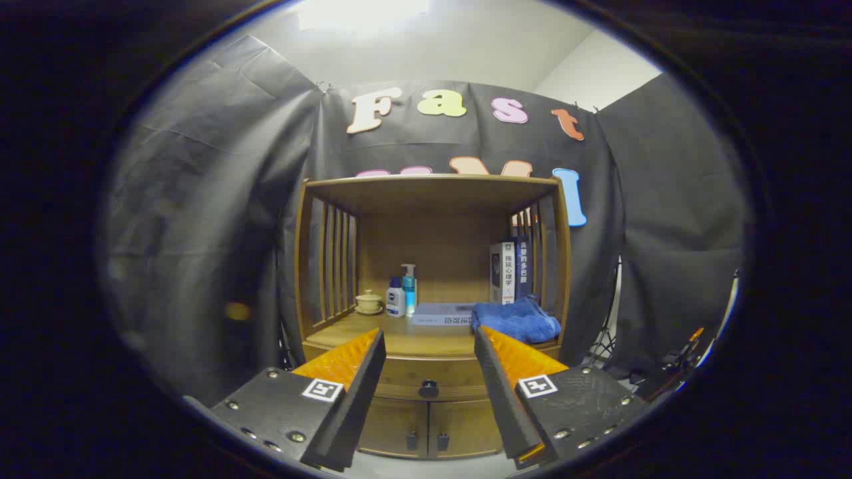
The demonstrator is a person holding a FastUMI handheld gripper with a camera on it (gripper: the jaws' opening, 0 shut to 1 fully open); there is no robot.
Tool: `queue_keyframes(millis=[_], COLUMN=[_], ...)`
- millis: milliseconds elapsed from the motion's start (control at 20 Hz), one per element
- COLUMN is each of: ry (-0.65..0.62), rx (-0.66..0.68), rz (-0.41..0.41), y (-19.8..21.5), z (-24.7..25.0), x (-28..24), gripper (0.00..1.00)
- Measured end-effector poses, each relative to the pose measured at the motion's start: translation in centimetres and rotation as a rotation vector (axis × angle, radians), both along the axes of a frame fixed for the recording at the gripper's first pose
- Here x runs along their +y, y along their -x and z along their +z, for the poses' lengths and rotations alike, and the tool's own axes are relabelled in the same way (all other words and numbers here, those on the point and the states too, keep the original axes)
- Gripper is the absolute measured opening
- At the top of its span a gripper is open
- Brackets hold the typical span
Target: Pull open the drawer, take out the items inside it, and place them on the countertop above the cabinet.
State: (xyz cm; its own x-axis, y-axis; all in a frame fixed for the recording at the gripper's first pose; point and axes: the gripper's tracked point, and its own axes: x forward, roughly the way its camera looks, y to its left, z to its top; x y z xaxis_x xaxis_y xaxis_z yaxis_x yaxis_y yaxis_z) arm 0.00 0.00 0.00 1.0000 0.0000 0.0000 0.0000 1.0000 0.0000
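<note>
Drawer front sits shut in the wooden cabinet, under the countertop, its dark round knob showing between the fingers and beyond them. Two small doors lie below it. The gripper hangs released, fingers spread wide and holding nothing, short of the cabinet. On the countertop, a blue towel lies near right, upright books far right, a flat book mid, two bottles and a lidded cup far left.
</note>
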Motion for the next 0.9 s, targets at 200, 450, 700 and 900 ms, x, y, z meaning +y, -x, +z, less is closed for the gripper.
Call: queue_keyframes(millis=[200,450,700,900], ry=[0.002,0.004,0.004,0.043], rx=[0.007,0.022,0.010,0.029], rz=[-0.004,0.005,-0.014,-0.100], y=[-0.1,-0.5,-1.4,-3.2], z=[-0.2,-0.6,-0.8,-2.5], x=[0.0,0.5,0.2,-1.2], gripper=[0.81,0.81,0.81,0.81])
